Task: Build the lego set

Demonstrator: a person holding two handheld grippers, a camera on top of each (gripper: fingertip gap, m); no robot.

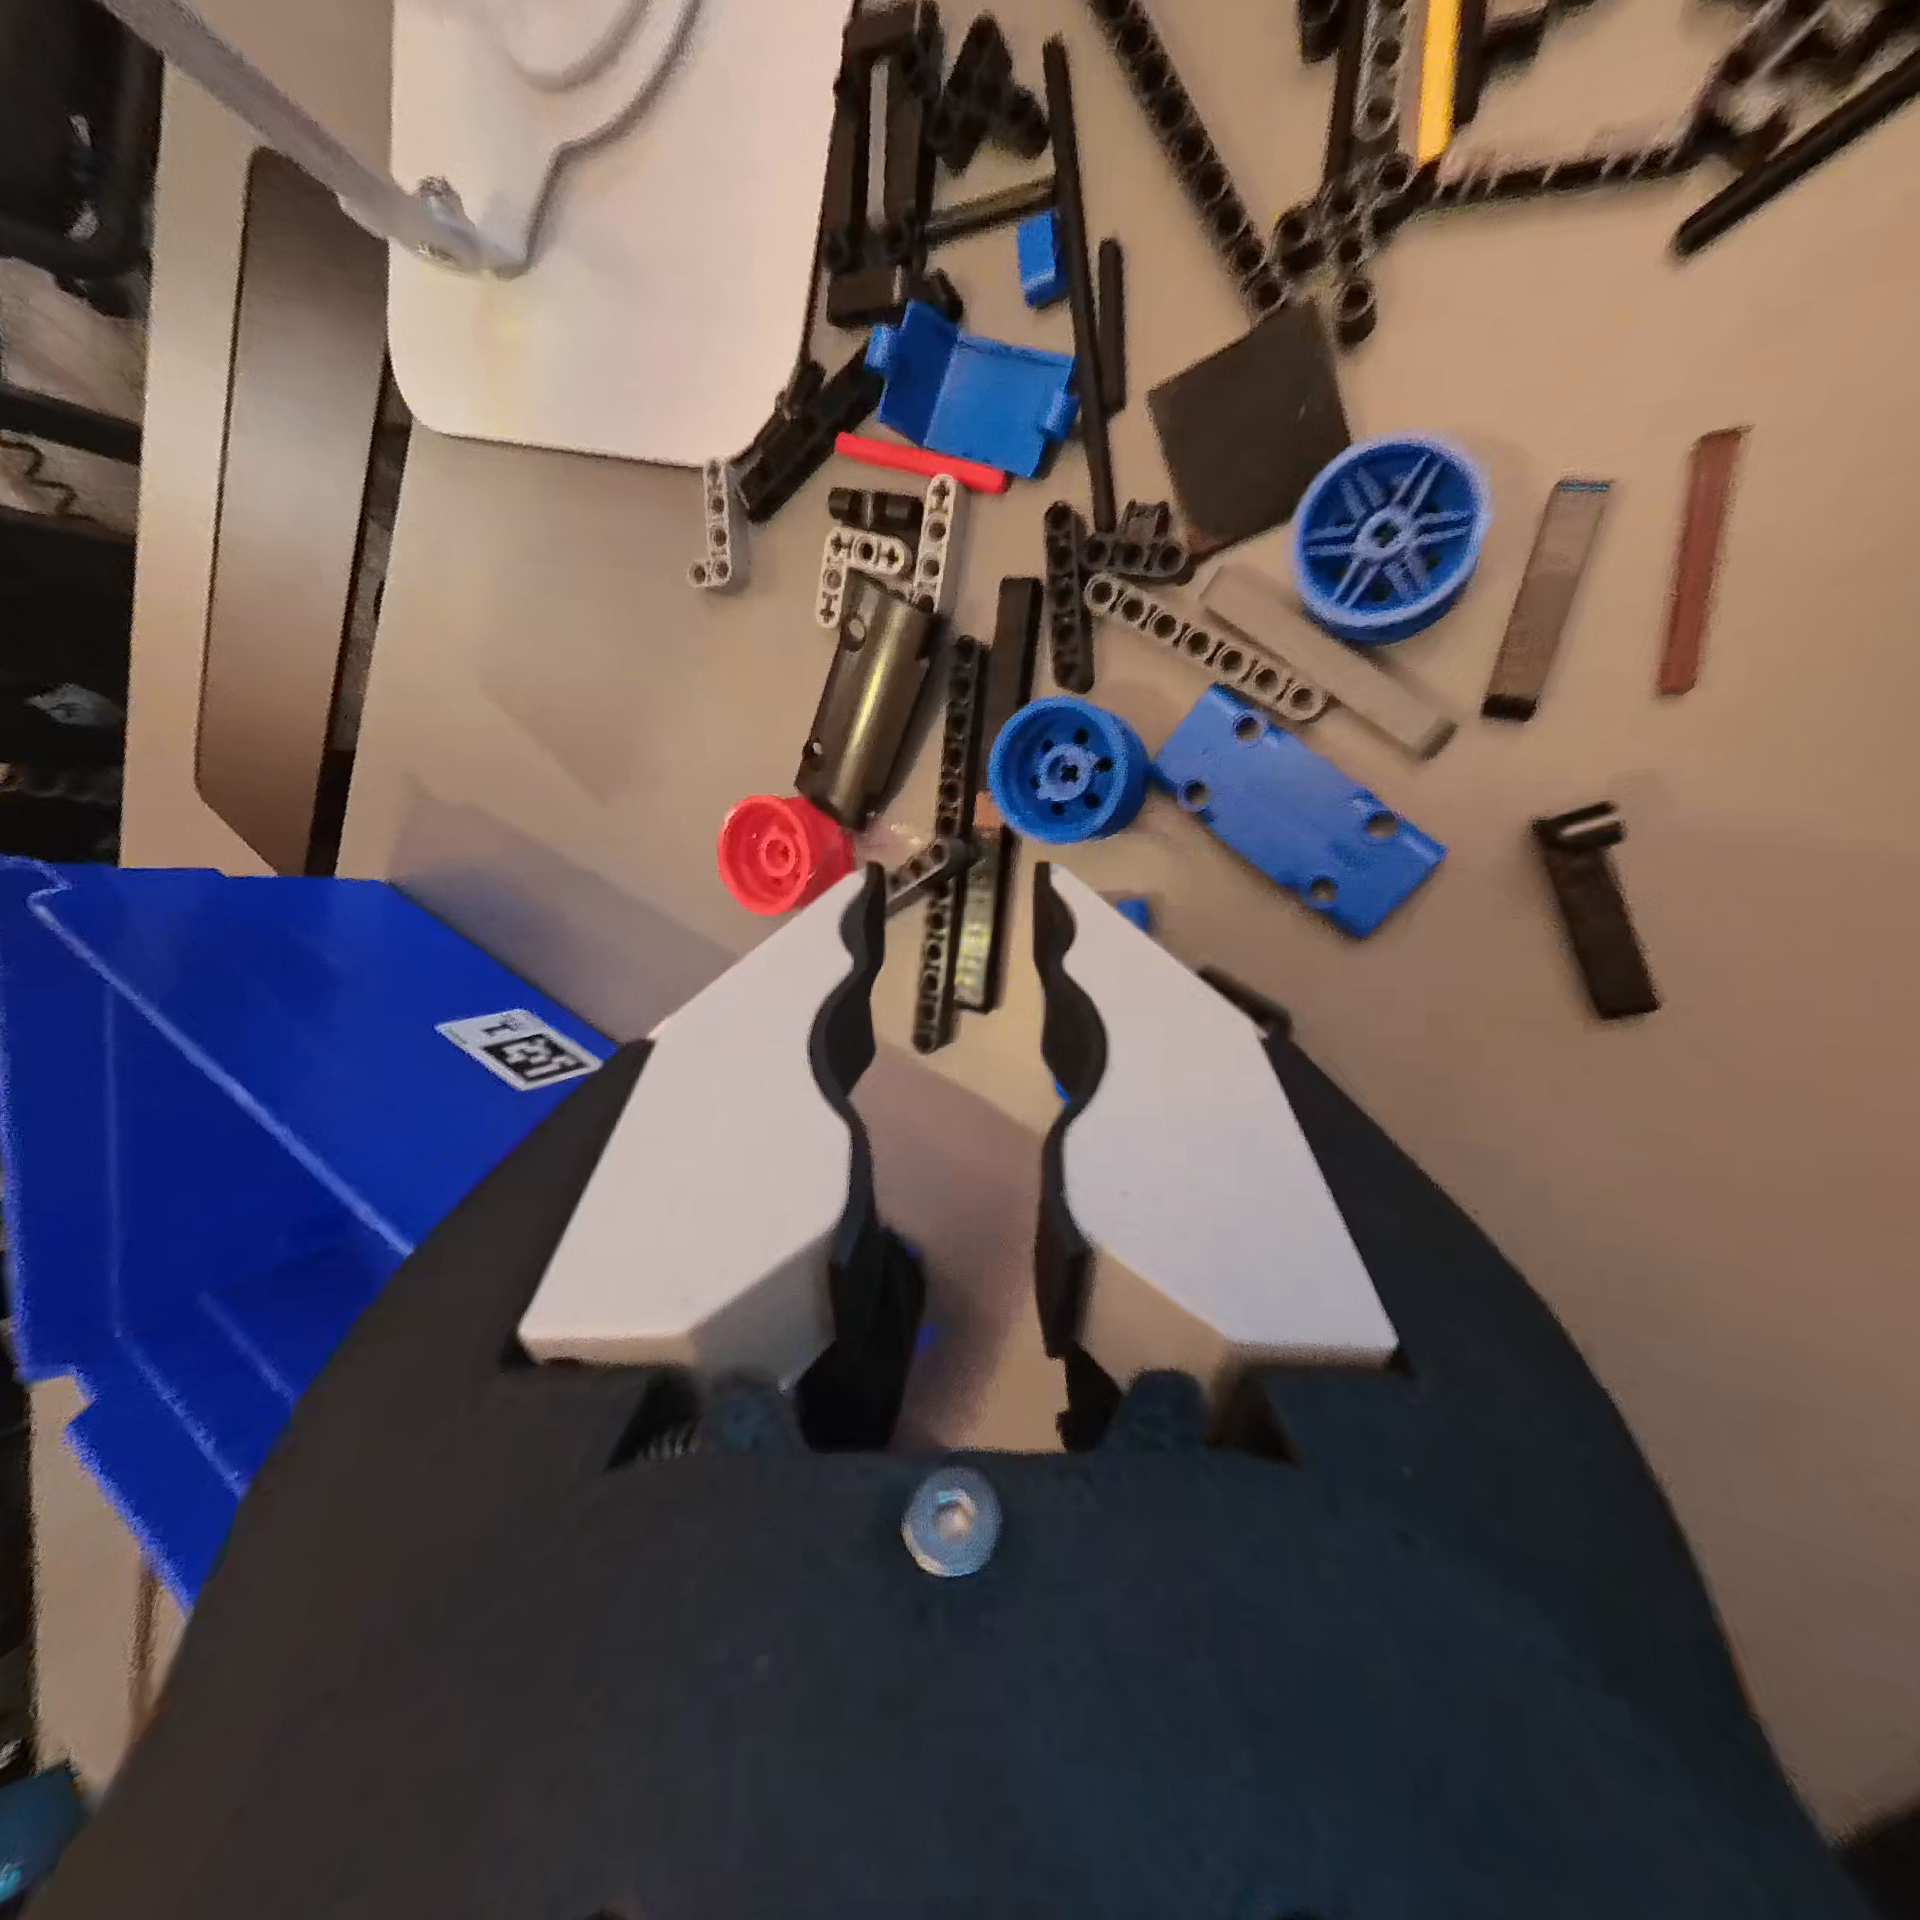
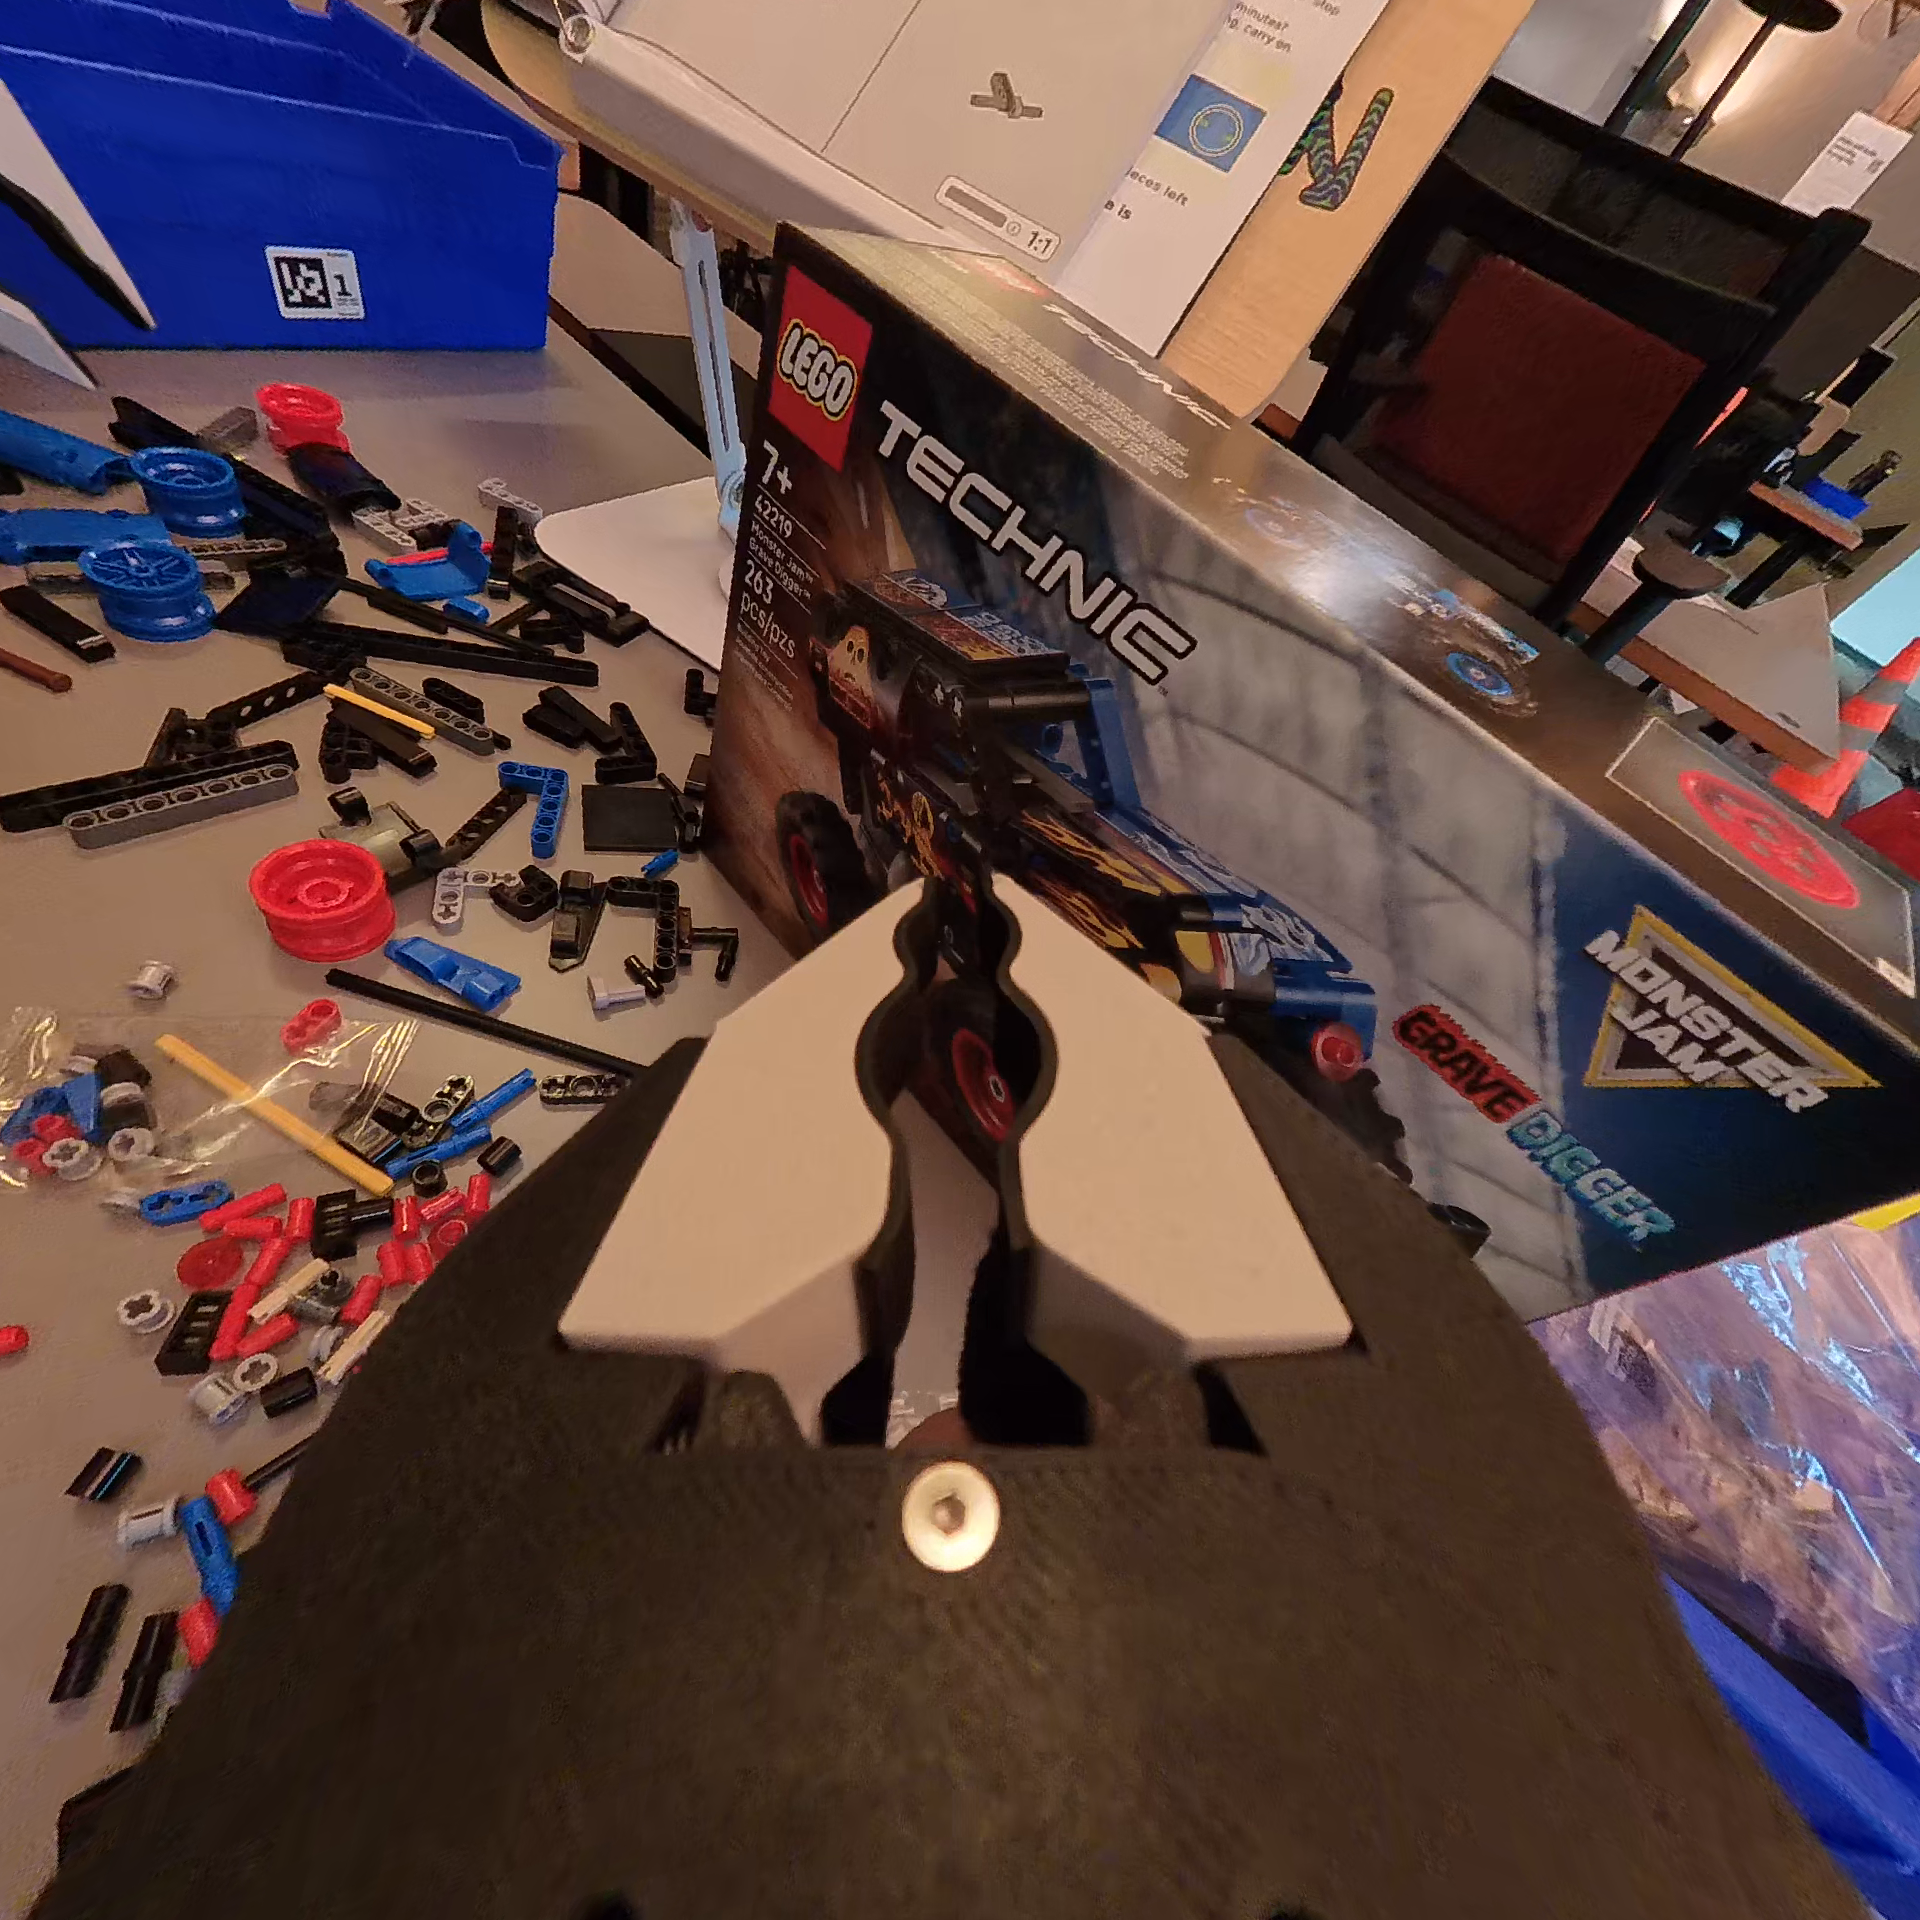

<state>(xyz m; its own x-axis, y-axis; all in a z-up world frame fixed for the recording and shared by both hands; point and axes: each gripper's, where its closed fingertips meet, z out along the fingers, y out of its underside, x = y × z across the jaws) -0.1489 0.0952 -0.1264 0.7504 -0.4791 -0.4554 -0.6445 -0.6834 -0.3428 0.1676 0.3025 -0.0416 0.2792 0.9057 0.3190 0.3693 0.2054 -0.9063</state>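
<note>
Loose Lego Technic parts lie on a grey table. In the left wrist view my left gripper (image 1: 958,894) is open and empty, low over a long black beam (image 1: 948,821) that runs between its tips. A red wheel (image 1: 774,852) lies just left of the tips and a small blue wheel (image 1: 1065,769) just right. A blue panel (image 1: 1299,810) and a bigger blue wheel (image 1: 1387,551) lie farther right. In the right wrist view my right gripper (image 2: 958,904) is raised in front of the set's box (image 2: 1195,727). Its jaws are nearly together on what looks like a small black piece (image 2: 958,881).
A blue bin (image 1: 208,1143) stands left of my left gripper; it also shows at the back left in the right wrist view (image 2: 260,187). A white stand base (image 2: 623,561) sits beside the box. Small red, blue and black pins (image 2: 260,1268) lie at the front left. A clear bag (image 2: 1766,1455) lies at the right.
</note>
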